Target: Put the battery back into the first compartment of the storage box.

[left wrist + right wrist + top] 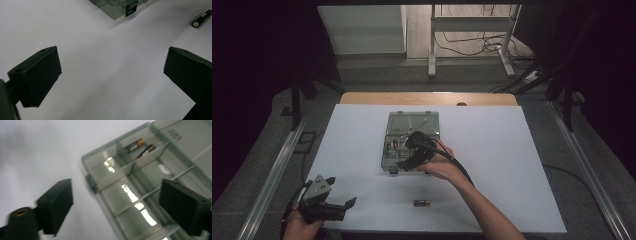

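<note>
A clear plastic compartment box (pixel 413 125) lies open in the middle of the white table. Two batteries (pixel 139 147) lie in one of its small compartments. Another battery (pixel 422 203) lies loose on the table near the front edge, also seen at the top right of the left gripper view (pixel 201 19). My right gripper (pixel 402 165) hovers open over the box's near edge, jaws wide with nothing between them (pixel 116 205). My left gripper (pixel 343 192) rests open at the front left corner, above bare table (pixel 112 75).
The box's lid (pixel 414 122) lies flat toward the far side. A wooden strip (pixel 427 98) borders the table's far edge. Metal rails (pixel 272 172) run along both sides. A cable trails from the right gripper along the forearm.
</note>
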{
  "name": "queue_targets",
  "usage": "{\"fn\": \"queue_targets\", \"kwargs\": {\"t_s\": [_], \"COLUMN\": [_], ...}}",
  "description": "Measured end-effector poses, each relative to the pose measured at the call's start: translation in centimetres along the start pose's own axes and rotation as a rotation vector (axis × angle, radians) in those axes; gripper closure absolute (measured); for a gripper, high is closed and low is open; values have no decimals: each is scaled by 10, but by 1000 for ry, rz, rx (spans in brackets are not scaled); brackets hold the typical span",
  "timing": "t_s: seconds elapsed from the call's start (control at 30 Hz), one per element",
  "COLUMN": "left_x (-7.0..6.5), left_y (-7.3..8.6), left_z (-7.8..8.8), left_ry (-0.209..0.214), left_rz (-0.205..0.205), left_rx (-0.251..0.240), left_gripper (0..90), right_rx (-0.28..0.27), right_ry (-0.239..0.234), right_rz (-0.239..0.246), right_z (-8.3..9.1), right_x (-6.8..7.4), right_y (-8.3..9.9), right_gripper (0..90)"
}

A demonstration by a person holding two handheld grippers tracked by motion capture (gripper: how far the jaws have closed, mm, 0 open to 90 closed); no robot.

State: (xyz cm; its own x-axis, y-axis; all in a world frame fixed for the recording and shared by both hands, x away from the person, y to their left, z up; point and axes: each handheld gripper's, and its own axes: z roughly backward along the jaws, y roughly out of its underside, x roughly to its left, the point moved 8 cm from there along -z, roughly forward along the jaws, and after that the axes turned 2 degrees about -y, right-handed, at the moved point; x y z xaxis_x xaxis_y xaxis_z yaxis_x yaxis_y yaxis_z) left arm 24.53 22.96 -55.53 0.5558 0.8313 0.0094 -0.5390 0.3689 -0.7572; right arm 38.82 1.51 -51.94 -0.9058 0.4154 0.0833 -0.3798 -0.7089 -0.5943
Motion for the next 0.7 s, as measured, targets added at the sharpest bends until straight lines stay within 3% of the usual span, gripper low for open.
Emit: {"fn": "queue_targets", "kwargs": {"t_s": [0.17,0.3,0.43,0.57,0.7], "left_x": [0,0,0,0,-1], "left_y": [0,0,0,0,0], "left_z": [0,0,0,0,0], "left_ry": [0,-1,-1,-1,-1], "left_rz": [0,1,1,-2,-3], "left_rx": [1,1,0,0,0], "left_gripper": [20,20,20,20,20], "right_rx": [28,25,24,25,83], "right_ry": [-18,-15,-46,-32,-41], "right_rz": [-5,0,34,43,33], "right_z": [3,7,11,16,18], "right_x": [5,6,13,19,27], "right_y": [18,29,38,47,60], "right_gripper": [0,0,0,0,0]}}
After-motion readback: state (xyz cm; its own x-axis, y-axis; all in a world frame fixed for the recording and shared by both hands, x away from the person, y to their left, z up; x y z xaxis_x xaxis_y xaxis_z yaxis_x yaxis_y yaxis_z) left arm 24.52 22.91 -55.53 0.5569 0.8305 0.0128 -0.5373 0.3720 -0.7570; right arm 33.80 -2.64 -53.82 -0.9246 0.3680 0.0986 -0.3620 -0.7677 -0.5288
